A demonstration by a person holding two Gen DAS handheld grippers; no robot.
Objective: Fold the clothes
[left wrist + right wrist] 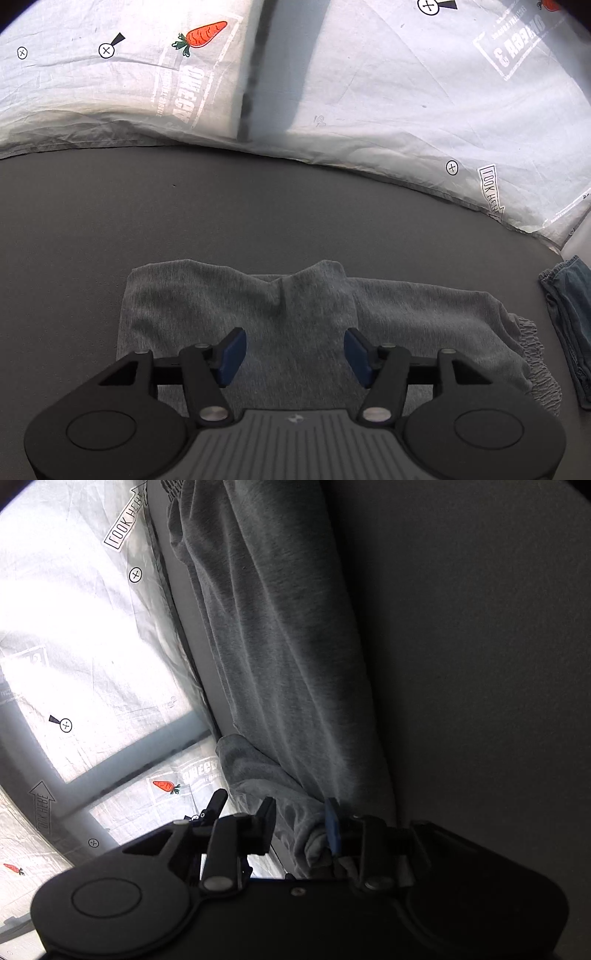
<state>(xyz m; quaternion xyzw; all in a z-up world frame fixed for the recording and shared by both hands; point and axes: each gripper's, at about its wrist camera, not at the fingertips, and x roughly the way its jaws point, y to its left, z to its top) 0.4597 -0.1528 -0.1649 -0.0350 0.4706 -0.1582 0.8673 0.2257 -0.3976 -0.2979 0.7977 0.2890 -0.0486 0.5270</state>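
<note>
Grey sweatpants lie partly folded on the dark grey table, with the elastic waistband at the right. My left gripper is open and empty, its blue pads just above the folded middle of the pants. In the right wrist view the same pants stretch away from me. My right gripper has its jaws partly apart around a bunched end of the grey fabric; whether it pinches the cloth is unclear.
A white printed sheet with carrots and "LOOK HERE" labels hangs behind the table's far edge and also shows in the right wrist view. A folded blue denim garment lies at the table's right.
</note>
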